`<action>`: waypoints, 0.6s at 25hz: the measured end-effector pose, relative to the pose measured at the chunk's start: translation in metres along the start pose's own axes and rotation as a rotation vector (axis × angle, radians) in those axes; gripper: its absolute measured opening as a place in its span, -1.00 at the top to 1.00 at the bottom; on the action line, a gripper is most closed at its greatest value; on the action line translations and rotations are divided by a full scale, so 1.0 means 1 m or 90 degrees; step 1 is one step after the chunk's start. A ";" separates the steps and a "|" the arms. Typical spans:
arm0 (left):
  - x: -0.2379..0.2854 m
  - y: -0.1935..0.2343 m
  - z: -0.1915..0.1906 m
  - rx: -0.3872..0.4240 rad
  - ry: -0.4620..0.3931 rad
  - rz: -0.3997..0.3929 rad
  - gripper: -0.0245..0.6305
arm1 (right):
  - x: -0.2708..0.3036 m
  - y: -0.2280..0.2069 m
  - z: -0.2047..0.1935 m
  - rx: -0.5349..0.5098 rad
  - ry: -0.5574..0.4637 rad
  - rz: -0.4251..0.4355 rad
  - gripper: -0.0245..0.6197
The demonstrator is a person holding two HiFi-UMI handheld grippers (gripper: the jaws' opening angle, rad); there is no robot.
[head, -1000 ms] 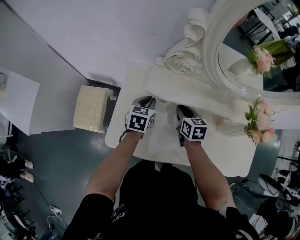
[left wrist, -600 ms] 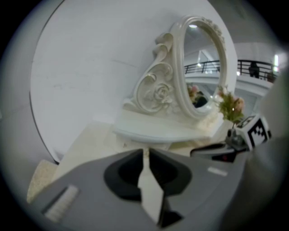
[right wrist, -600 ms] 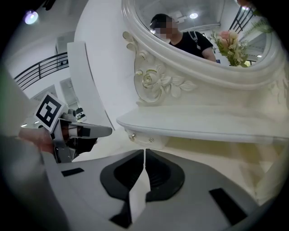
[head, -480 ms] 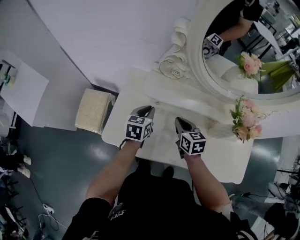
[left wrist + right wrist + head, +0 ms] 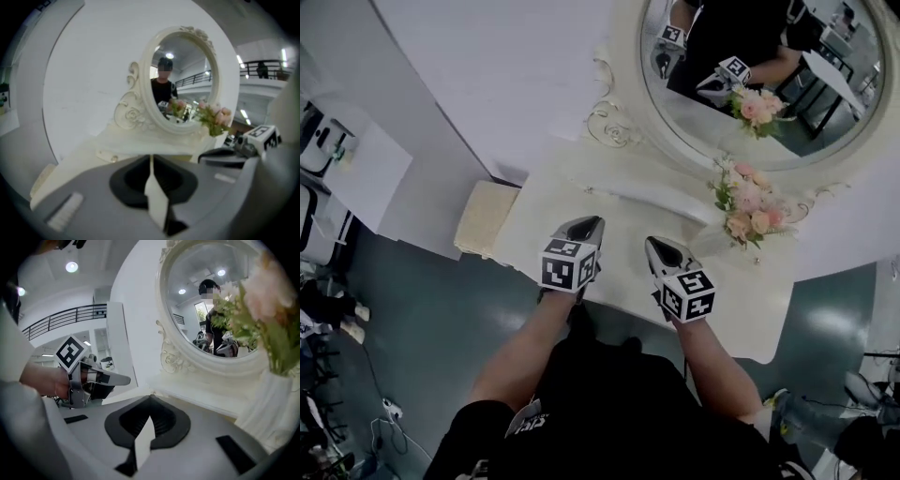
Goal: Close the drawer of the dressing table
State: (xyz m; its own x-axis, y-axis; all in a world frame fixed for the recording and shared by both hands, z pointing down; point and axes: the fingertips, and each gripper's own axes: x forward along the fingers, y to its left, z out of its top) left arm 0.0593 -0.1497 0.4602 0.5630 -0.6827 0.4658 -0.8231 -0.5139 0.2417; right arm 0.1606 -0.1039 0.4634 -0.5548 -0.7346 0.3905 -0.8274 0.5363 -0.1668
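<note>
The left hand-held gripper and right hand-held gripper have lifted back off the bench, jaws just closing. Only my gripper views show each pair meeting, nothing between.

Cream dressing table, small knobbed drawer under its oval mirror, front apparently flush

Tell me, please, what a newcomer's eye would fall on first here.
The big oval mirror in its ornate white frame dominates the back of the dressing table. Next come the pink bouquet at its right, and the left claw and right claw above its front, jaws just closed, nothing between them.
</note>
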 end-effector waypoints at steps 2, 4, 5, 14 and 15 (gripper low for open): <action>-0.012 -0.025 0.003 -0.004 -0.016 0.001 0.85 | -0.030 -0.001 0.008 -0.007 -0.029 0.005 0.95; -0.022 -0.049 0.007 0.000 -0.034 0.000 0.85 | -0.058 -0.002 0.013 -0.010 -0.053 0.011 0.95; -0.027 -0.060 0.011 0.009 -0.044 0.002 0.85 | -0.070 -0.003 0.016 -0.010 -0.064 0.016 0.95; -0.084 -0.122 0.048 0.050 -0.136 0.027 0.88 | -0.170 -0.023 0.050 -0.024 -0.171 -0.016 0.95; -0.091 -0.121 0.054 0.053 -0.149 0.032 0.88 | -0.177 -0.023 0.055 -0.025 -0.183 -0.021 0.95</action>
State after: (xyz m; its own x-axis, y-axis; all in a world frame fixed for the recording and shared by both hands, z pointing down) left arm 0.1116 -0.0535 0.3425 0.5313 -0.8053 0.2630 -0.8470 -0.5107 0.1474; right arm 0.2732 -0.0095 0.3483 -0.5338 -0.8368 0.1213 -0.8448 0.5214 -0.1205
